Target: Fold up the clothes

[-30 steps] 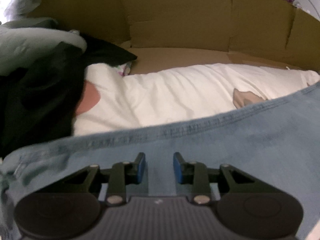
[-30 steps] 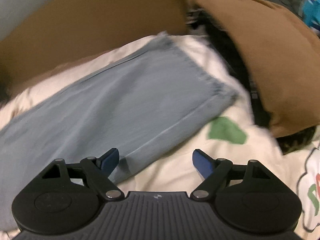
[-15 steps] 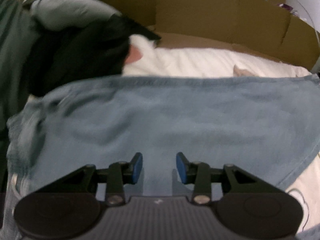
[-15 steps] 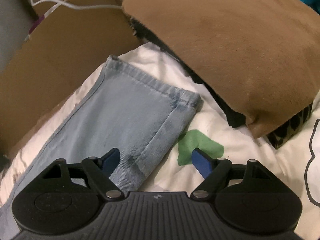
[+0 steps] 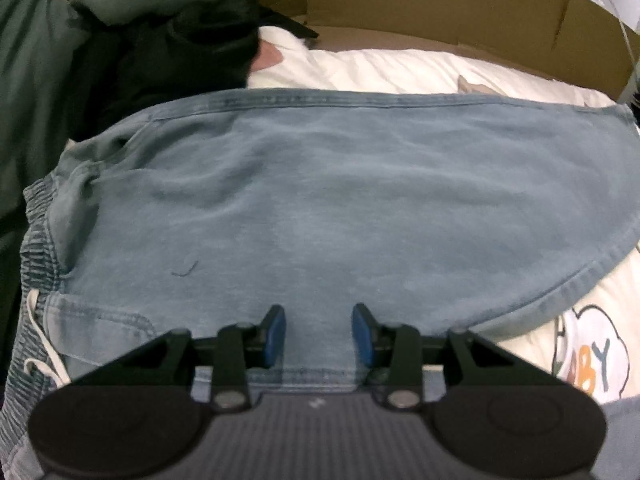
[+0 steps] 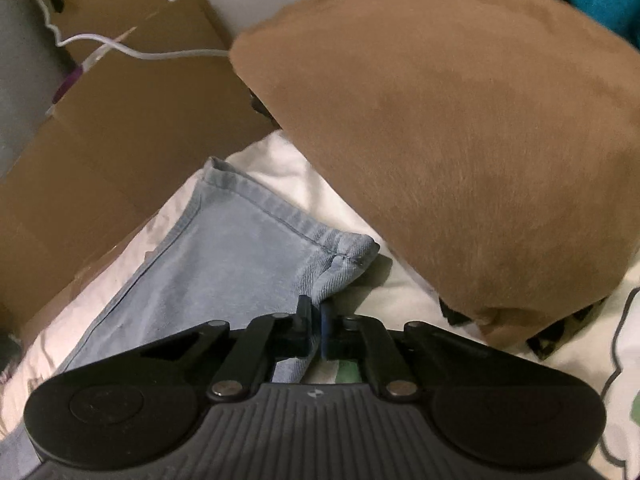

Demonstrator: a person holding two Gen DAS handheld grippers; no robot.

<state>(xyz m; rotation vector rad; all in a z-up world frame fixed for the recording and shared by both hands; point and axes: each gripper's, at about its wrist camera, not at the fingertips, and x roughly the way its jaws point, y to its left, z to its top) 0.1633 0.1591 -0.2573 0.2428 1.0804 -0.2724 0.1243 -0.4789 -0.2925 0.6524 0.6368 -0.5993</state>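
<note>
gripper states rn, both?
Left gripper: open over the jeans, holding nothing.
Right gripper: jaws just closed, shut on the jeans' hem edge.

The right gripper (image 6: 314,326) has just closed its fingers (image 6: 303,312) on the near corner of a light blue jeans leg (image 6: 224,256), pinching the hem. The leg lies flat on a white printed bedsheet (image 6: 280,160). A large brown cushion (image 6: 460,140) fills the right; flattened cardboard (image 6: 120,140) lies left.
</note>
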